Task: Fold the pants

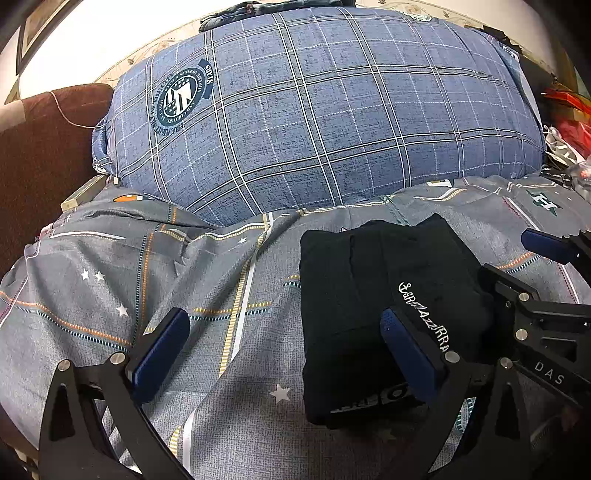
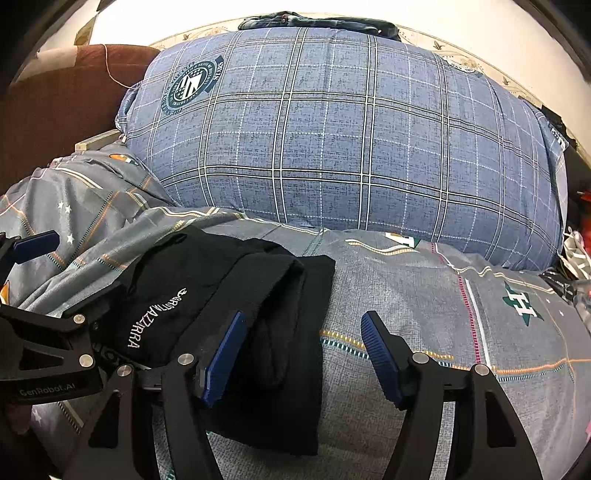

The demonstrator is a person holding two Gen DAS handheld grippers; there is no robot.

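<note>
Black pants (image 1: 369, 314), folded into a compact rectangle with white lettering on top, lie on the grey patterned bedsheet (image 1: 110, 277). My left gripper (image 1: 286, 350) is open wide. Its right finger rests over the near part of the pants, and its left finger is over bare sheet. In the right wrist view the same pants (image 2: 221, 288) sit at lower left. My right gripper (image 2: 303, 354) is open, with the pants' right edge lying loosely between its fingers and neither pad pressing on it. The right gripper's blue pad (image 1: 546, 243) shows just right of the pants.
A large blue plaid pillow (image 1: 314, 110) blocks the far side of the bed, with dark jeans (image 1: 258, 9) on top. Brown upholstery (image 1: 44, 147) stands at the left. Red and mixed clutter (image 1: 569, 118) crowds the right edge.
</note>
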